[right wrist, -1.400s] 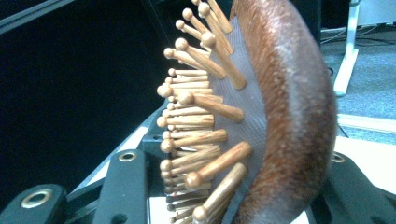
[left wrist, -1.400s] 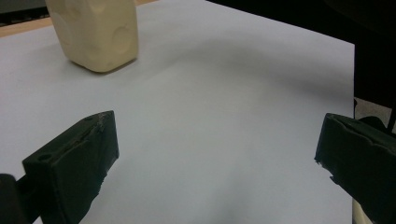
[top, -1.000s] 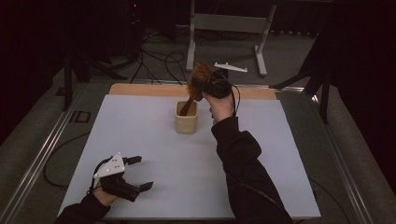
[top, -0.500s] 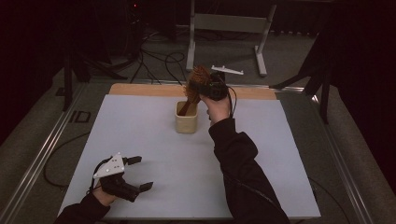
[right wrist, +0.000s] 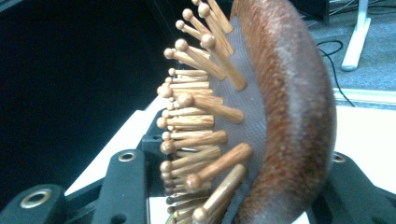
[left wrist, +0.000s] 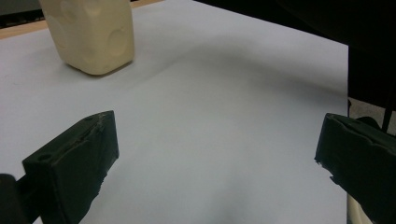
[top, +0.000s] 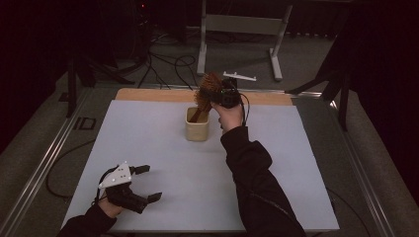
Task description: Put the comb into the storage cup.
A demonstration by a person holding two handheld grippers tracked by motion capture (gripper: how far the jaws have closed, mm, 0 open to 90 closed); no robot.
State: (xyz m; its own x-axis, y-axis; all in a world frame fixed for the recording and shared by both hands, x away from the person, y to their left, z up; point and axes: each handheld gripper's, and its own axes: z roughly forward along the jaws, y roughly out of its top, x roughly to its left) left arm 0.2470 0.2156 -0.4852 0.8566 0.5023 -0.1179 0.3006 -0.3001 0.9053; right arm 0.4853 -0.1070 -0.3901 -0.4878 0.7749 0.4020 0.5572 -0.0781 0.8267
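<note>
The counter (top: 148, 148) carries a white sheet and one cream holder cup (top: 196, 124) near its far middle.

One wooden hairbrush (top: 207, 91) is in hand. Its handle end sits inside the holder cup; its head stands up and tilts above the rim. The right gripper view shows a rounded brown back and wooden pins with ball tips set in a cushion pad. Judged from this, the brush is light and rigid in the body, while the pin bed gives under pressure. The smooth curved back is likely to slip between flat pads. The firmest hold is across the edges of the head or on the handle, not on the pins.

The right gripper (top: 223, 96) is clamped on the hairbrush head, one jaw against the pin side and one against the back. Exact pad contact is partly hidden, so the bite depth is uncertain.

The left gripper (top: 141, 183) rests low at the near left of the counter, well apart from the cup, jaws apart with nothing between them.

Count: one counter, one holder cup, one hairbrush, two grippers.
</note>
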